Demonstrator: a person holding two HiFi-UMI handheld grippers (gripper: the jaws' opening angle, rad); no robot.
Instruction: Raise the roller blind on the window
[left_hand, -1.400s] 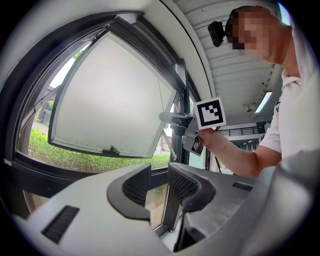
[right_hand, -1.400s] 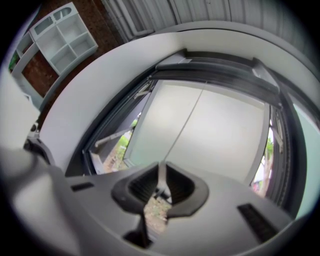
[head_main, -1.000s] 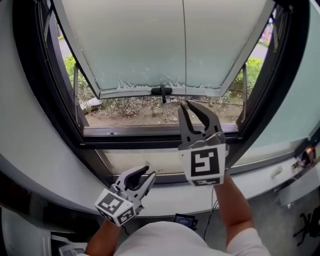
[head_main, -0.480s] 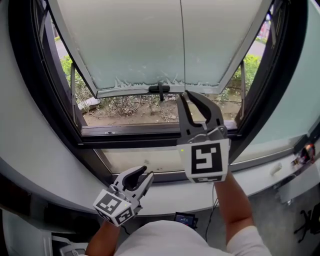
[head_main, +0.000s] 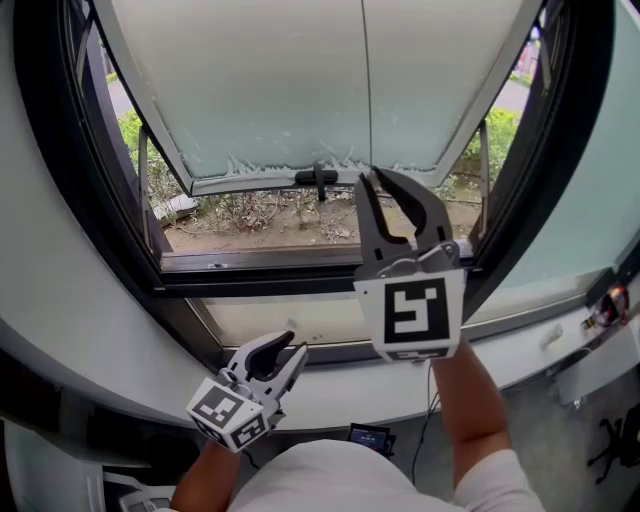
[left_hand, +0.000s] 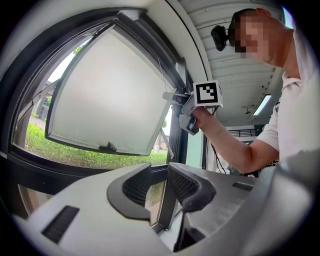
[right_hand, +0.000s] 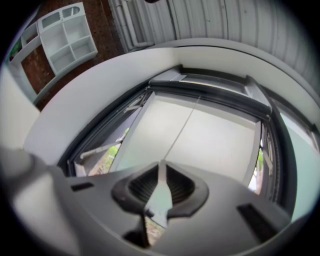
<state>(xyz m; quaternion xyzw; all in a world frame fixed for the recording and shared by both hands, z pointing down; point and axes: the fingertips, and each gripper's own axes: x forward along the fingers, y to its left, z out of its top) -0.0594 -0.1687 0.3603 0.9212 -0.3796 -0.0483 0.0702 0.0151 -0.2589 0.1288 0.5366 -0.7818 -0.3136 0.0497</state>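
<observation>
A thin pull cord (head_main: 365, 90) hangs in front of the frosted window pane (head_main: 270, 90). My right gripper (head_main: 372, 176) is raised in front of the window, and its tips are pinched together on this cord. In the right gripper view the cord (right_hand: 182, 127) runs straight up from the closed tips of the right gripper (right_hand: 161, 164). My left gripper (head_main: 297, 345) is held low by the sill, open, with nothing between its fingers. In its own view the left gripper (left_hand: 159, 172) points level past the window frame. I cannot make out the blind's fabric.
The frosted sash is tilted outward, with a dark handle (head_main: 318, 178) on its lower edge and bushes below. A dark window frame (head_main: 300, 272) and a pale curved sill (head_main: 130, 350) lie beneath my grippers. A small device (head_main: 370, 438) sits under the sill.
My right gripper has risen a little along the cord, still pinched on it. The left gripper has stayed where it was.
</observation>
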